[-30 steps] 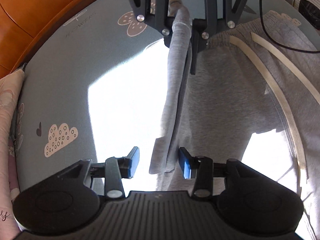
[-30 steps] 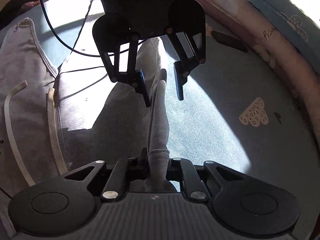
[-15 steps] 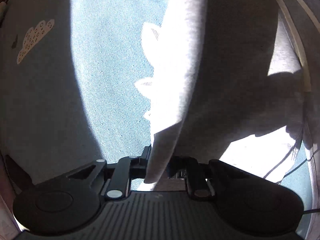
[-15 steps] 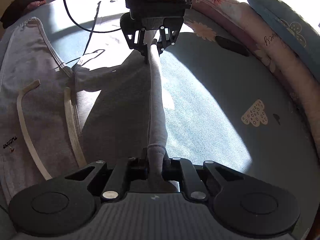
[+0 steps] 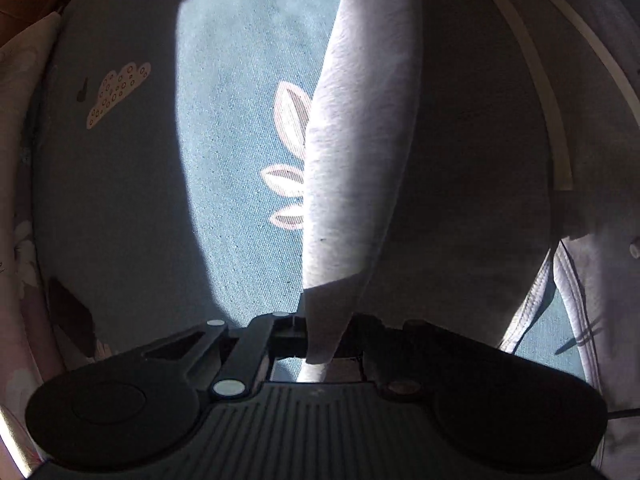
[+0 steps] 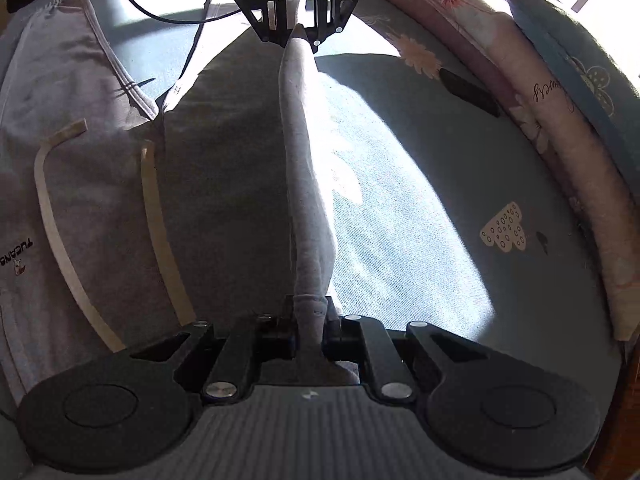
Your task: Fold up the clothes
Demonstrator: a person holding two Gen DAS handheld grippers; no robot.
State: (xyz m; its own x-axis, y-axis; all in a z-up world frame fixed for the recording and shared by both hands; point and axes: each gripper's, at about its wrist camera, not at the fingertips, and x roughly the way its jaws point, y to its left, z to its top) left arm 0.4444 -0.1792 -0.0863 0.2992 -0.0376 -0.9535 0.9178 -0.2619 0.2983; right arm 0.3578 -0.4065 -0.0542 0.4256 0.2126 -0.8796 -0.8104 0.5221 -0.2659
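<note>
In the right wrist view, the right gripper point(image 6: 310, 334) is seen clenched on one end of a lifted edge of the grey sweatpants point(image 6: 224, 184); the cloth is pinched between its 2 pads and bunches just behind them. From there the held edge runs straight away as a narrow, taut ridge, raised off the teal bedsheet point(image 6: 420, 208). At its far end it is met by the left gripper point(image 6: 300, 34), also closed on the cloth. In the left wrist view the same grasp is confirmed: the left gripper point(image 5: 320, 340) is shut on the fabric, which fans upward from its pads. Its jaws have just been closing, with the cloth between them.

The long axis of the held edge is thus set along the line between the 2 grippers, and each end is already in a grip, so neither hand is nearer. The rest of the garment, with its pale side stripes point(image 6: 160, 236), lies flat on the sheet to the left of the ridge in the right view. The sunlit bare sheet lies to the right. Both grippers are pointed steeply downward. The coming fold is judged to turn on carrying the ridge sideways over the flat part, both ends together. Farther off, a floral pillow point(image 6: 560, 128) is seen along the bed's edge.
</note>
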